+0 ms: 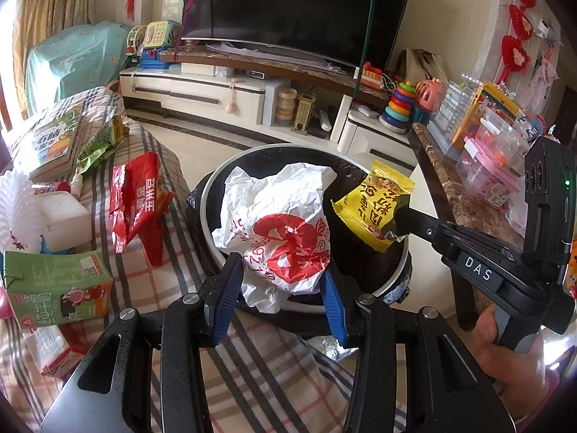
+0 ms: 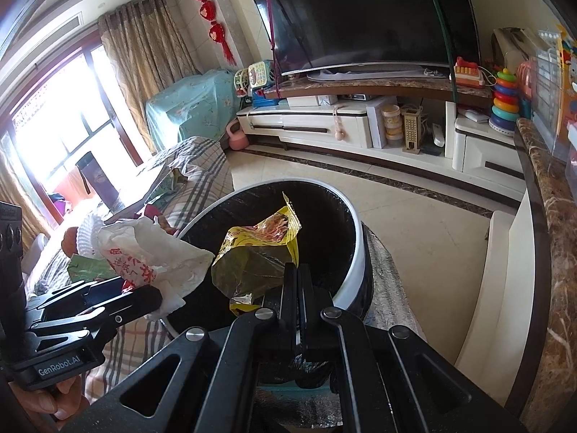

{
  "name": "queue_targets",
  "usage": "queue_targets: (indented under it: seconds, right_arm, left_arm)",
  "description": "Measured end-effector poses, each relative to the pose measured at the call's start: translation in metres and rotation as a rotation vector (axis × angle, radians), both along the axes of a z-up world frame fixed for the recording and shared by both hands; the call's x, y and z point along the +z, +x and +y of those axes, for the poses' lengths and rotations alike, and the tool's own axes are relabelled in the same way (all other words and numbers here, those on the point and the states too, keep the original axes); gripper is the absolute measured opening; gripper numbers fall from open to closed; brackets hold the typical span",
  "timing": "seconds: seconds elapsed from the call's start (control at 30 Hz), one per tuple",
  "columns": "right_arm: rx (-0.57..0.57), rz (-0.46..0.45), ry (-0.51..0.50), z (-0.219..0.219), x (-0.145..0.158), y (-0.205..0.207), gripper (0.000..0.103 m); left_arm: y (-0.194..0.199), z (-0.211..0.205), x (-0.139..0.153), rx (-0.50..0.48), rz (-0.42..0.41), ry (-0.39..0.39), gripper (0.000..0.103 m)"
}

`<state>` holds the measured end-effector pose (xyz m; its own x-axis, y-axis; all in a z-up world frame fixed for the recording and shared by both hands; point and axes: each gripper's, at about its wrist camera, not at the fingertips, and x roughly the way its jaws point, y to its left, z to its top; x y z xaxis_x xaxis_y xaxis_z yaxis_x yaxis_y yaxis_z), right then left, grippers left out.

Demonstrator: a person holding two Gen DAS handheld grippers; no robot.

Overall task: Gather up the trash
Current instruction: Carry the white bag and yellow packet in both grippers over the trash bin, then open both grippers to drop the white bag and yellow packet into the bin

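A crumpled white bag (image 1: pixel 277 223) is clamped between the blue pads of the left gripper (image 1: pixel 283 288), held over the bin (image 1: pixel 216 195) just ahead; a yellow wrapper (image 2: pixel 259 252) is pinched in the fully closed right gripper (image 2: pixel 297 270), also above the bin's mouth; left of the left gripper, a red packet (image 1: pixel 139 198) and a green carton (image 1: pixel 57 288) are seen on the plaid cloth (image 1: pixel 252 368).

A dark television (image 2: pixel 364 18) stands on a white cabinet (image 2: pixel 324 126) against the tiled wall. Left of it, curtains (image 2: pixel 144 47) frame a bright window (image 2: pixel 54 115). Cream floor tiles (image 2: pixel 414 223) spread below the cabinet.
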<state>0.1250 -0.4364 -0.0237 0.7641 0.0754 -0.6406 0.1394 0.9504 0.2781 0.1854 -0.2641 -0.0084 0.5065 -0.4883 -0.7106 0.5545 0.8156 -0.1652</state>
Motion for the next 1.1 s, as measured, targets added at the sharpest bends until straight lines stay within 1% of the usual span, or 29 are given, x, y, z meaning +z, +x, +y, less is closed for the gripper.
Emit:
queue_targets:
  seconds: [0.1, 0.23, 0.3, 0.33, 0.37, 0.4, 0.43, 0.47, 0.5, 0.57, 0.63, 0.73, 0.9, 0.97, 1.1]
  right_arm:
    - [-0.002, 0.009, -0.004, 0.0, -0.002, 0.002, 0.001]
    - [-0.001, 0.015, -0.007, 0.001, -0.003, 0.003, 0.005]
    - [0.001, 0.016, -0.005, 0.0, -0.003, 0.004, 0.006]
    - [-0.001, 0.018, -0.005, 0.0, -0.003, 0.004, 0.006]
    - [-0.003, 0.019, -0.003, 0.0, -0.003, 0.003, 0.007]
    - [-0.004, 0.02, 0.001, -0.002, -0.003, 0.004, 0.008]
    - [-0.007, 0.021, 0.009, -0.003, -0.003, 0.004, 0.014]
    - [-0.009, 0.021, 0.016, -0.004, -0.003, 0.004, 0.032]
    - [-0.006, 0.009, 0.029, -0.005, -0.003, 0.002, 0.039]
    - [-0.014, 0.002, 0.023, -0.003, -0.001, -0.001, 0.054]
    - [-0.01, -0.005, 0.028, -0.001, 0.0, -0.003, 0.055]
    - [-0.002, -0.015, 0.043, 0.003, 0.002, -0.006, 0.062]
    - [0.021, -0.039, 0.048, 0.016, 0.008, -0.01, 0.068]
    - [0.035, -0.051, 0.048, 0.023, 0.012, -0.011, 0.073]
    - [0.066, -0.067, 0.046, 0.039, 0.017, -0.014, 0.075]
  left_arm:
    - [0.002, 0.0, -0.001, 0.0, 0.002, -0.002, 0.043]
    - [0.003, -0.001, -0.002, 0.002, 0.004, -0.001, 0.043]
    - [0.004, -0.002, -0.002, 0.001, 0.005, 0.0, 0.045]
    - [0.004, -0.002, -0.002, 0.002, 0.006, 0.001, 0.049]
    - [0.004, -0.003, -0.003, 0.004, 0.009, 0.0, 0.056]
    - [0.004, -0.002, -0.003, 0.007, 0.011, -0.002, 0.059]
    - [0.004, -0.001, -0.003, 0.01, 0.01, -0.003, 0.065]
    - [0.003, 0.0, -0.003, 0.015, 0.01, -0.001, 0.069]
    - [0.002, 0.001, -0.004, 0.019, 0.01, -0.001, 0.069]
    - [-0.001, 0.006, -0.006, 0.026, 0.015, 0.0, 0.071]
    - [-0.004, 0.013, -0.008, 0.039, 0.02, -0.001, 0.071]
    - [-0.008, 0.025, -0.012, 0.06, 0.031, -0.004, 0.072]
    - [-0.018, 0.053, -0.017, 0.107, 0.053, -0.019, 0.072]
    - [-0.024, 0.065, -0.015, 0.126, 0.052, -0.03, 0.072]
    - [-0.035, 0.087, -0.011, 0.155, 0.043, -0.049, 0.072]
